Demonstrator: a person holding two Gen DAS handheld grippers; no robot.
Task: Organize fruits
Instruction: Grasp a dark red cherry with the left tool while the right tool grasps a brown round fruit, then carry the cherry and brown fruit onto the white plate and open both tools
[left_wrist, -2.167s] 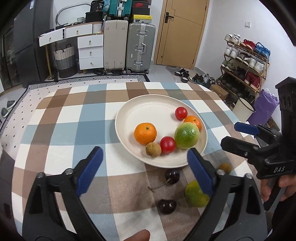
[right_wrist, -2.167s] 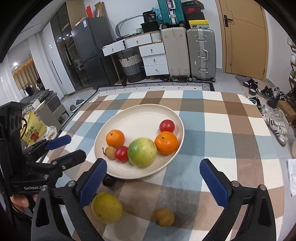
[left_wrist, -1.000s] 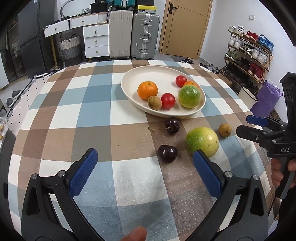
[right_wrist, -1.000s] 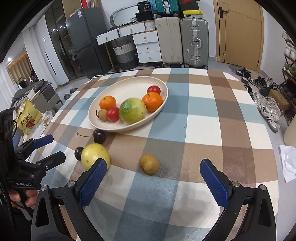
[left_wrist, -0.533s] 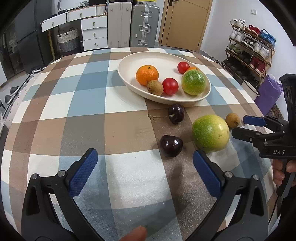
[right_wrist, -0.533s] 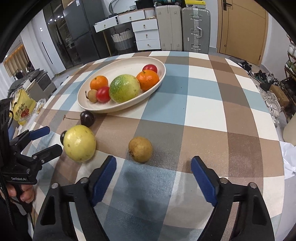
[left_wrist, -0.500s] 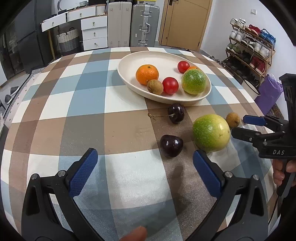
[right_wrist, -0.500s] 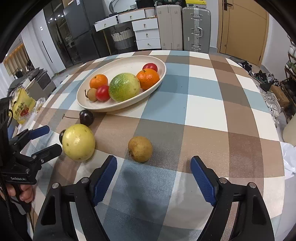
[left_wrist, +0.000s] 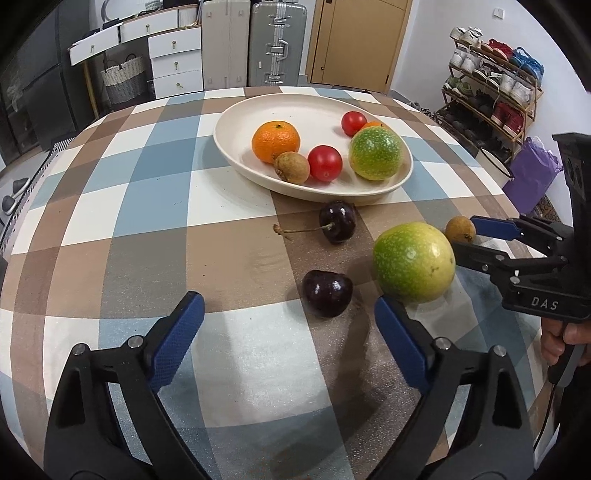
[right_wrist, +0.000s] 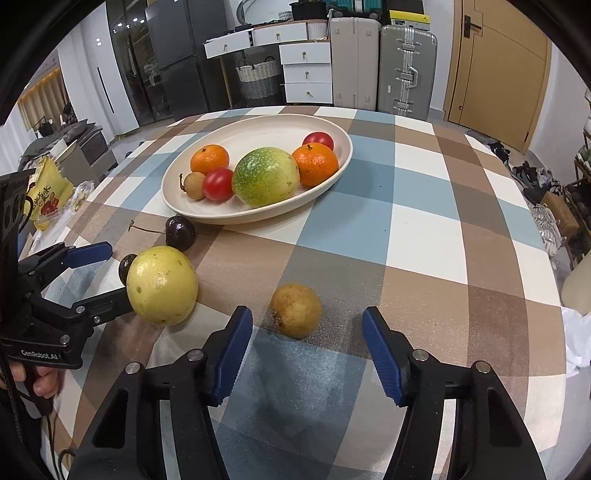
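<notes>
Before right tongs (right_wrist: 306, 350): brown fruit (right_wrist: 296, 310).

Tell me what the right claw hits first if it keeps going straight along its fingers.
Most likely the small brown fruit: it lies on the tablecloth just ahead of the open right claw, roughly centred between its fingers. Beyond it the cloth is bare up to the plate, though depth is hard to judge.

A lived-in home is shown. Suitcases (left_wrist: 255, 40), a shoe rack (left_wrist: 491, 92) and a fridge (right_wrist: 173, 55) are seen around a checked-cloth table (right_wrist: 424, 206).
</notes>
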